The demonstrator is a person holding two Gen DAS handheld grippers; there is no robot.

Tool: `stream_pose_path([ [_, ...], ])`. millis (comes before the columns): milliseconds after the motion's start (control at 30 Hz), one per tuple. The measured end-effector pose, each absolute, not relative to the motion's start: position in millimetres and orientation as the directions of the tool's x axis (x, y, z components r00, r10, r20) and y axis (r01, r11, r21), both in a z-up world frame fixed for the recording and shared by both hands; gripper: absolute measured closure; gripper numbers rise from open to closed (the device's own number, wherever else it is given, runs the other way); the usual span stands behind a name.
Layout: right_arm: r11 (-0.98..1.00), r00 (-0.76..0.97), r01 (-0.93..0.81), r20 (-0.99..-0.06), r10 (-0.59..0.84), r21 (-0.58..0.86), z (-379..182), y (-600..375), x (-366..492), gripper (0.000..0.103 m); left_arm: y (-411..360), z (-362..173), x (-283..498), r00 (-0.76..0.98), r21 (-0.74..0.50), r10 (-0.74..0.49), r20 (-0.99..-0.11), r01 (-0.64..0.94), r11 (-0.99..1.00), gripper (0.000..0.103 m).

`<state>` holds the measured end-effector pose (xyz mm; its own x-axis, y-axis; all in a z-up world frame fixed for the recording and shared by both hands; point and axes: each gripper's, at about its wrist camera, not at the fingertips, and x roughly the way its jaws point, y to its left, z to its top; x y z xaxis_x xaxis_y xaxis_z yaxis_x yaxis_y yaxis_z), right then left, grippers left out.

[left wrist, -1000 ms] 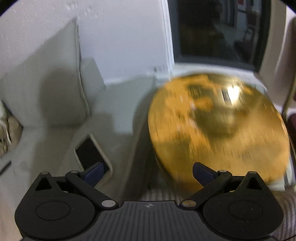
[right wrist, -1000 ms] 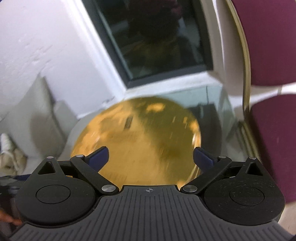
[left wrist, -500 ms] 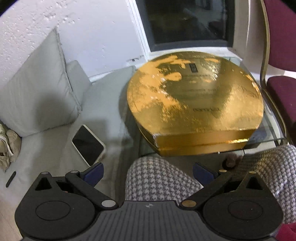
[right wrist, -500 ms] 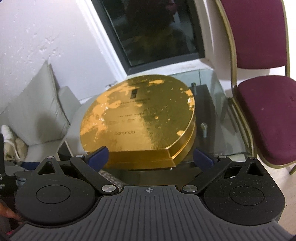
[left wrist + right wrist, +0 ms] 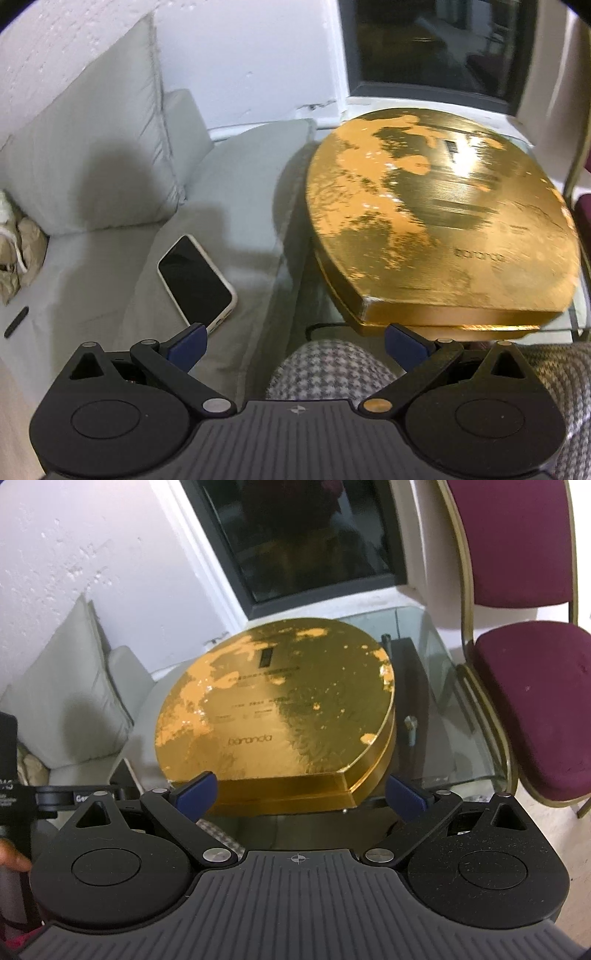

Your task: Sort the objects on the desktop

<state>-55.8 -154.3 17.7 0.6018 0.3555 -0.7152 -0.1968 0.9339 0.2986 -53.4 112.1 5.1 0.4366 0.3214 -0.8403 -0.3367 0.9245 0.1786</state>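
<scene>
A large gold box (image 5: 439, 236) with a rounded back and flat front lies on a glass table (image 5: 580, 314); the right wrist view shows the same gold box (image 5: 280, 716) on the glass table (image 5: 447, 709). A phone (image 5: 195, 282) with a white case lies screen up on the grey sofa seat, left of the table. My left gripper (image 5: 295, 345) hangs open above the person's checked trouser knee, short of the box's front edge. My right gripper (image 5: 301, 797) is open too, its fingers flanking the box's front wall from a distance, with nothing held.
A grey cushion (image 5: 92, 147) leans on the white wall at left. A maroon chair (image 5: 528, 664) with a gold frame stands right of the table. A dark window (image 5: 295, 535) is behind. The person's checked knee (image 5: 328, 373) lies under the left gripper. The other gripper's body (image 5: 44, 797) shows at left.
Both views have steadied from motion blur. The left gripper swung left, bringing the phone nearer its left finger. The right gripper pulled back slightly, the box staying centred. Both jaws remain open.
</scene>
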Motion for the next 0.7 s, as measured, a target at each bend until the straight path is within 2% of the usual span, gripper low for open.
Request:
stream_pose_path([
  [300,0.939,0.564,-0.177,-0.752,0.342,0.294,3.2,-147.4,-41.7,0.003,143.6,-6.9,-6.7,0.453,0.175,0.349,-0.820,-0.383,0.907,0.001],
  [700,0.941,0.556,-0.154,-0.761,0.334,0.300,-3.2,-153.5,-32.9,0.003,172.7,-34.7,47.1,0.419,0.146,0.348,-0.838,-0.443,0.885,0.002],
])
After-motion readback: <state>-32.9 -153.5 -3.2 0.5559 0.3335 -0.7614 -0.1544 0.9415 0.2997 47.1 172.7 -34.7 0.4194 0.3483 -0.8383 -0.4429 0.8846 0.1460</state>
